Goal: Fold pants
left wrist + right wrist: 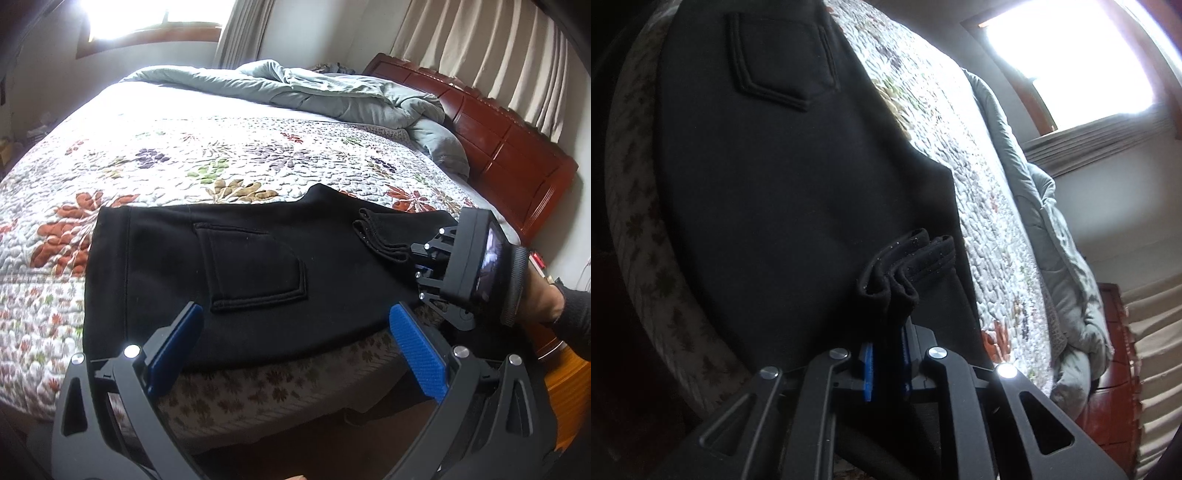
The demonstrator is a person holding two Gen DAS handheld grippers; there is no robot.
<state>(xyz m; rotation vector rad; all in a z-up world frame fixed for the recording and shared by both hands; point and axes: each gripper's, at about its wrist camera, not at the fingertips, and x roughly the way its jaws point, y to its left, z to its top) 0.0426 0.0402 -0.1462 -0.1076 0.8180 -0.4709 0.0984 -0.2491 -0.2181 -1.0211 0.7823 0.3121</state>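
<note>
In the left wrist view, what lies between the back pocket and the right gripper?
The pair of leg cuffs, folded back onto the black pants, lies between the back pocket and the right gripper, which clamps them. The left wrist view shows this.

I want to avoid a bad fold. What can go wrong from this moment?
1. The right gripper pinches only the bunched leg cuffs. One layer may slip out and the fold comes uneven.
2. The left gripper is open and holds nothing, so the pants may drag across the quilt when the cuffs are pulled.
3. The pants lie at the bed's edge and could slide off.
</note>
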